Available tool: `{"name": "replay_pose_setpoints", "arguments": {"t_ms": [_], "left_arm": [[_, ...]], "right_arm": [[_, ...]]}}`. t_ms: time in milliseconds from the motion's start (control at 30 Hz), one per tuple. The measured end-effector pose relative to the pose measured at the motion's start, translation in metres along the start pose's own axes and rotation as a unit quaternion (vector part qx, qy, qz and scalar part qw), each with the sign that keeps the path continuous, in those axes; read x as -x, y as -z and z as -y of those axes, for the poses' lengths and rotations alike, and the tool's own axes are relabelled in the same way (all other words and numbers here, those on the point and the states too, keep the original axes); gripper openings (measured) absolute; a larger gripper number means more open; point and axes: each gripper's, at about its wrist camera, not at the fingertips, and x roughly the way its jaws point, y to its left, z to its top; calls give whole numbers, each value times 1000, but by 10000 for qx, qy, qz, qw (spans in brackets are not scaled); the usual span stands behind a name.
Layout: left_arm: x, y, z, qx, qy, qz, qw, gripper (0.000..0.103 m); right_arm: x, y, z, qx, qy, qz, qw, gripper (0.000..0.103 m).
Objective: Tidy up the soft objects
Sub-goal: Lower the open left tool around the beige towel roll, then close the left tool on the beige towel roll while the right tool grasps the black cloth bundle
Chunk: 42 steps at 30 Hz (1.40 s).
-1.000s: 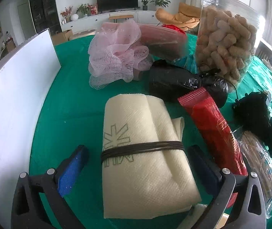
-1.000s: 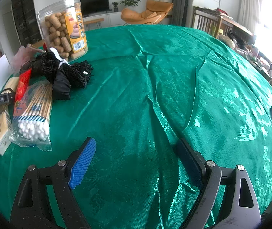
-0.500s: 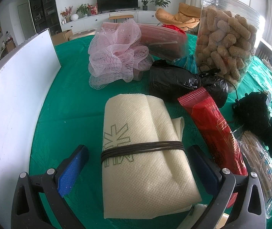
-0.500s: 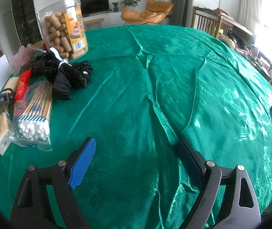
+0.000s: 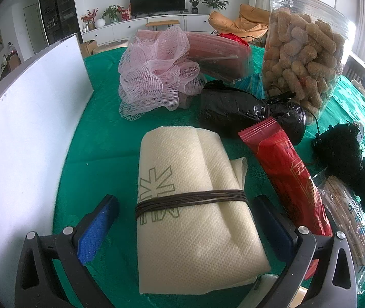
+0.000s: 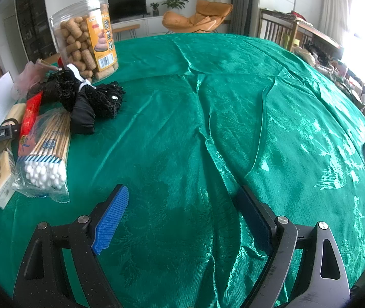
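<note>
Judging by how everything is lying, the sorting is barely getting started: the soft things are all sitting bunched at one end of the green cloth (image 6: 233, 118), and the wide stretch in front of the right gripper (image 6: 182, 220) is lying bare. A white board (image 5: 28, 128) is standing along the left edge; whether it is a bin wall, I cannot tell.

The jar (image 5: 308, 59) of snacks is towering at the back, and it is hardly soft. The towel (image 5: 190, 205), folded and tied with a dark cord, is lying between the left gripper's (image 5: 182, 223) spread fingers, not yet pinched. The pink loofah (image 5: 156, 74) is resting behind it, the black bag (image 5: 246, 107) beside that, the black lace bundle (image 6: 90, 97) further right, then the red packet (image 5: 285, 174) and the swabs (image 6: 46, 154).

The right gripper's fingers are also standing apart, holding nothing.

The towel's near end is getting cut off by the frame. A reddish pack behind the loofah is half hidden, and a small tan packet (image 6: 1, 177) is too blurred to read.
</note>
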Motion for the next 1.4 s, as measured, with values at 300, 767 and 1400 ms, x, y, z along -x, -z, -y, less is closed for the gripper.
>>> {"name": "replay_pose_setpoints", "arguments": {"t_ms": [300,767,1400], "left_arm": [[0,1,-1,3,2,-1,10000,103],[0,0,0,5,3,-3,10000,103],[5,1,-5,-55,106,-439,9990,103]], "right_arm": [[0,0,1,5,3,4,10000,89],[0,0,0,15,12,4,10000,89],[0,0,1,20,-13,51,10000,89]]}}
